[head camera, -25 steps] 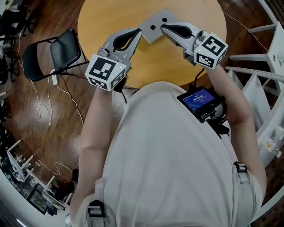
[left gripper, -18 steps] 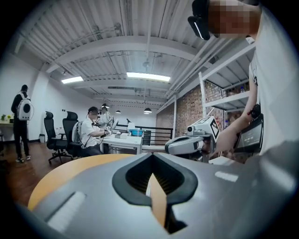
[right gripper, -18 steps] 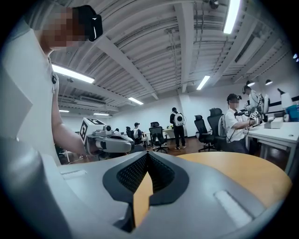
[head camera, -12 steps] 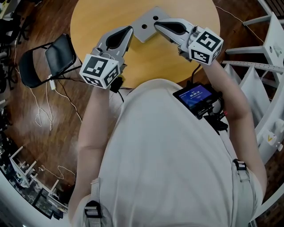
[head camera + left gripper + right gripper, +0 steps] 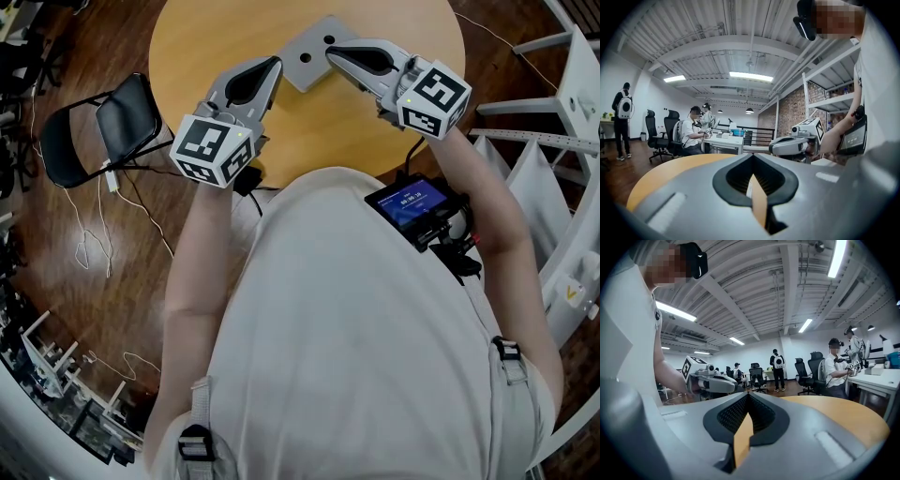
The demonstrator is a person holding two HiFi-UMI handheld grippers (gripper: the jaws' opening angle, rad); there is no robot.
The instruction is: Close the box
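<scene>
1. Grey and flat, the box [image 5: 310, 71] lies on the round wooden worktop [image 5: 216, 37], toward its far edge. It shows a smooth top face with two dark holes; whether its lid is fully down cannot be told.
2. Handling (judged): it is probably light, thin-walled and fairly stiff, and apt to slide on the smooth wood. It is best pressed on the flat face near an edge while its other side is steadied.
3. The left gripper [image 5: 277, 62] has its tip at the box's left corner, with jaws together and nothing between them.
4. The right gripper [image 5: 330, 50] has its tip over the box's right part. Its jaws are likewise together and empty. Contact with the box cannot be confirmed for either gripper.
5. Against the earlier frames, box and worktop sit slightly further left in the head view. Both gripper tips keep the same places at the box, and the jaws are unchanged.
</scene>
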